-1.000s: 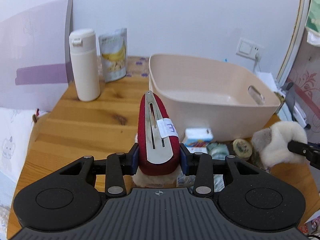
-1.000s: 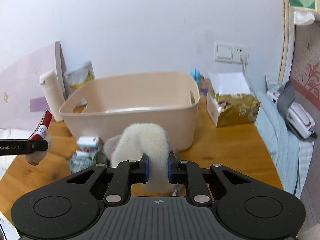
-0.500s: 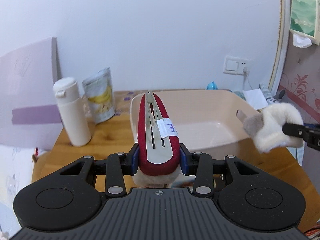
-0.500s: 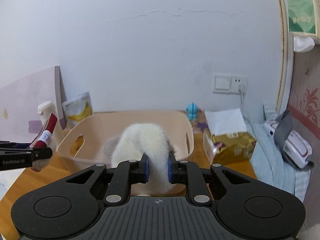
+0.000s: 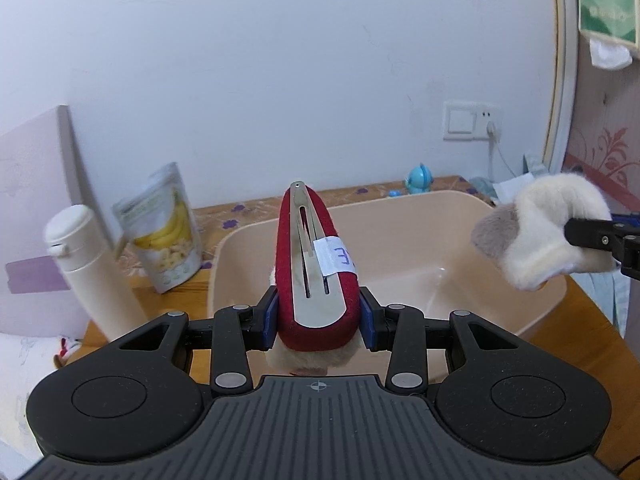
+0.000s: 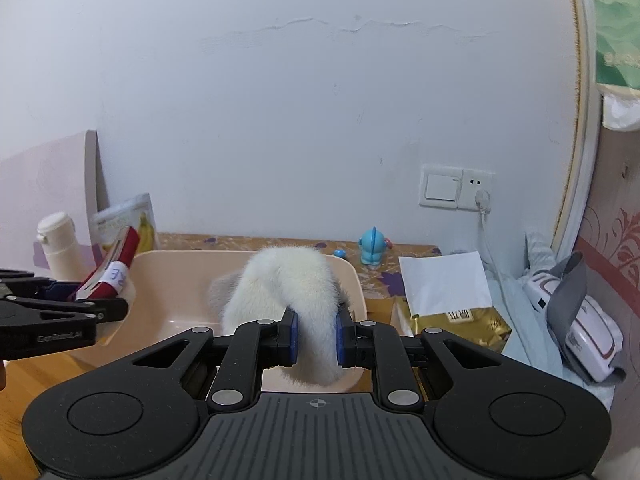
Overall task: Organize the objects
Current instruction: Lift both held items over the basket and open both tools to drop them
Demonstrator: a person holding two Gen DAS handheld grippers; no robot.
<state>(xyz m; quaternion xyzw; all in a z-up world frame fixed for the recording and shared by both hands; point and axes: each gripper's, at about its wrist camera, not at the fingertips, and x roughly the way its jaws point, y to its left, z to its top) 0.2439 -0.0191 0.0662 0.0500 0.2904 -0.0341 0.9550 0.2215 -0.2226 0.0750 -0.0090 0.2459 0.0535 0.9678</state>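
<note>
Left wrist: one hair clip, one bin.

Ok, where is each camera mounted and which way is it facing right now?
Left wrist: sits on the left claw, looking forward along its fingers over the beige bin to the white wall; its own claw shows, shut on a red hair clip, with the right claw entering at the right edge.
Right wrist: sits on the right claw, facing the same wall; its own claw shows, shut on a white plush piece, with the left claw at left.
Shared: bin, blue toy figure, white bottle, banana snack pouch.
</note>
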